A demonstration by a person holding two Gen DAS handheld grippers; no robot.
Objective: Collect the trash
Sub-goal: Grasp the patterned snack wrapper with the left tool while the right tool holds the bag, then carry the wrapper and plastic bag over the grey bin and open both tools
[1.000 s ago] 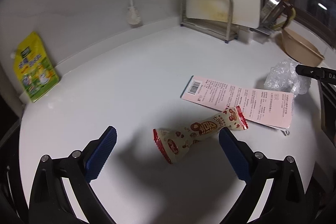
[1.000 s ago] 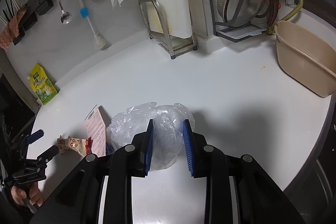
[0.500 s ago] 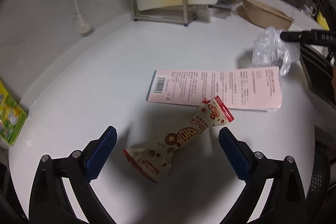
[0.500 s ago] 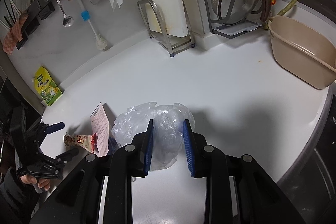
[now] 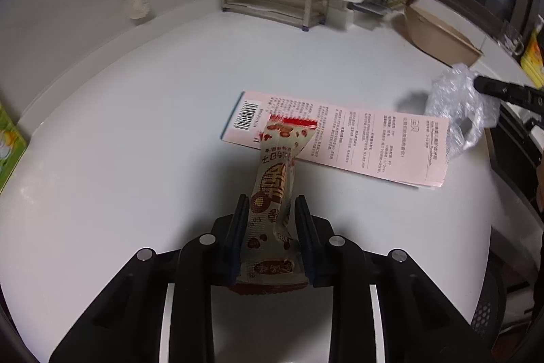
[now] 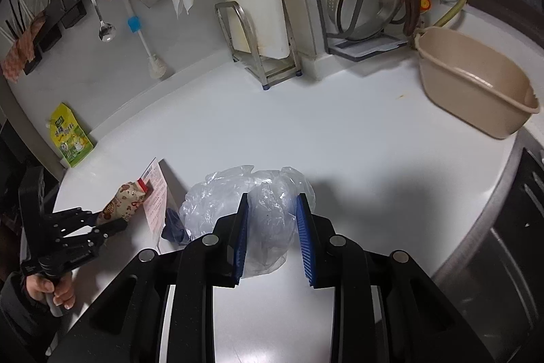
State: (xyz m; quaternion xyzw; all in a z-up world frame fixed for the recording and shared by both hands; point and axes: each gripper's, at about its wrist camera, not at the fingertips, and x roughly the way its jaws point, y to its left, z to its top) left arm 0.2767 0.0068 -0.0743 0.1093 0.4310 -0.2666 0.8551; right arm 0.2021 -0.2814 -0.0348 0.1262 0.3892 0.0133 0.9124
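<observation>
While broad bare white countertop [image 5: 136, 131] lies open to the left and the curved counter edge runs close at right, the left wrist view shows the left gripper [image 5: 270, 210] with jaws closing on a beige, red-ended snack wrapper [image 5: 272, 186], pads against its sides, its long axis pointing away onto a pink printed paper card [image 5: 367, 138]. From the right wrist view, the right gripper [image 6: 273, 227] stands narrowly parted, blue pads pinching a crumpled clear plastic bag [image 6: 238, 193] above mid-counter, a beige plastic basin [image 6: 476, 91] far right.
</observation>
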